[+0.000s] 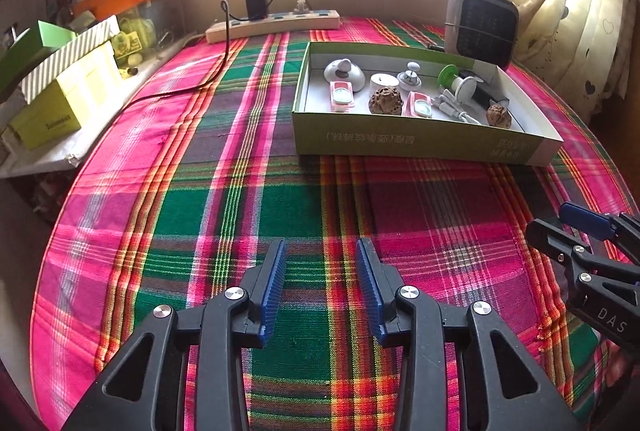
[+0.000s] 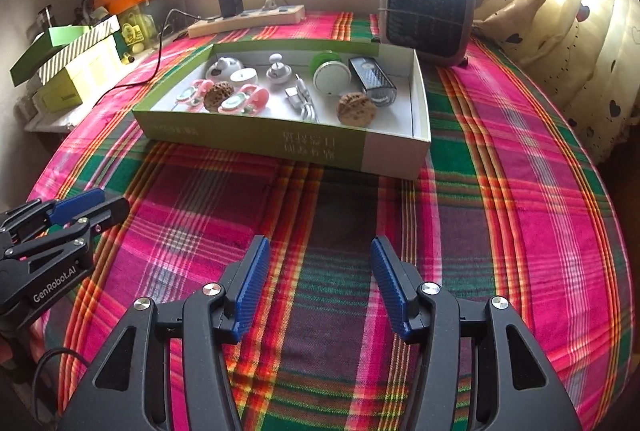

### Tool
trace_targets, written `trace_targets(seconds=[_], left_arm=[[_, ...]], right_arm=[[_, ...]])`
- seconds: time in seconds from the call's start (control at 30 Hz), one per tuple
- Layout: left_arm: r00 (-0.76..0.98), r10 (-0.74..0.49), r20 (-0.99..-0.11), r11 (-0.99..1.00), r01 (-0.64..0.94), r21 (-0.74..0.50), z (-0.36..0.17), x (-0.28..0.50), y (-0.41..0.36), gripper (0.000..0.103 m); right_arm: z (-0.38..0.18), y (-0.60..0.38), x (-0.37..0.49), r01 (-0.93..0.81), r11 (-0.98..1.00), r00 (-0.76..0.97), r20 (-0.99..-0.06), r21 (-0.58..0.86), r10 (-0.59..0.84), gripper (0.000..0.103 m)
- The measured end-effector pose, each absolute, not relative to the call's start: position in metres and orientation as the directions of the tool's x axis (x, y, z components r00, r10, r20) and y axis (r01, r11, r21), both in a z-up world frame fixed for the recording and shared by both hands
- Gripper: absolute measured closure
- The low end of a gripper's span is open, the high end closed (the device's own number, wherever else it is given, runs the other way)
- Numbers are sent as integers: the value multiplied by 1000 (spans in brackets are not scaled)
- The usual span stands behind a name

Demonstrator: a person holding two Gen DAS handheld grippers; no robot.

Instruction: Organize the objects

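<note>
Plaid cloth in pink, green and orange covers the table, and on its far half lies a shallow green and white cardboard box with its top open. Inside the box are the small things of the task: two brown walnuts, one near the front wall at the right and another further left between two pink clips. Behind them stand a white round lid, a small white knob, a green and white spool and a dark rectangular case. A white cable bundle lies in the middle of the box. The left gripper hovers over the bare cloth, well in front of the box; its blue pads stand apart and nothing is between them, so it is released. The right gripper is also over the cloth in front of the box, with its jaws spread a little wider and empty. Behind the box stands a grey fan heater, and to its left a beige power strip with a black charger plugged in. Green and yellow boxes are stacked at the left side of the table.
</note>
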State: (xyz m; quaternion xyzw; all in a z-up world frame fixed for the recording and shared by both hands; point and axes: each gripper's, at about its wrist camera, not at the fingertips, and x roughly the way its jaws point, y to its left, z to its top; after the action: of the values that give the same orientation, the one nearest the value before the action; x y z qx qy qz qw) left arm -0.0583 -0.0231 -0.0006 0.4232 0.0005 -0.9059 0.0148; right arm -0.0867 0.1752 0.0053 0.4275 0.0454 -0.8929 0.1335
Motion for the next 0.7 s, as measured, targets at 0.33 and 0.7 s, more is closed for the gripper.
trace_targets(seconds=[0.33, 0.7], left_arm=[[-643, -17, -766, -1000, 21, 5, -1, -57, -21, 65], [-643, -18, -766, -1000, 24, 4, -1, -57, -20, 63]], right_arm=[[4, 179, -85, 249, -968, -602, -780, 18, -170, 42], [3, 180, -85, 223, -975, -600, -788, 1, -138, 29]])
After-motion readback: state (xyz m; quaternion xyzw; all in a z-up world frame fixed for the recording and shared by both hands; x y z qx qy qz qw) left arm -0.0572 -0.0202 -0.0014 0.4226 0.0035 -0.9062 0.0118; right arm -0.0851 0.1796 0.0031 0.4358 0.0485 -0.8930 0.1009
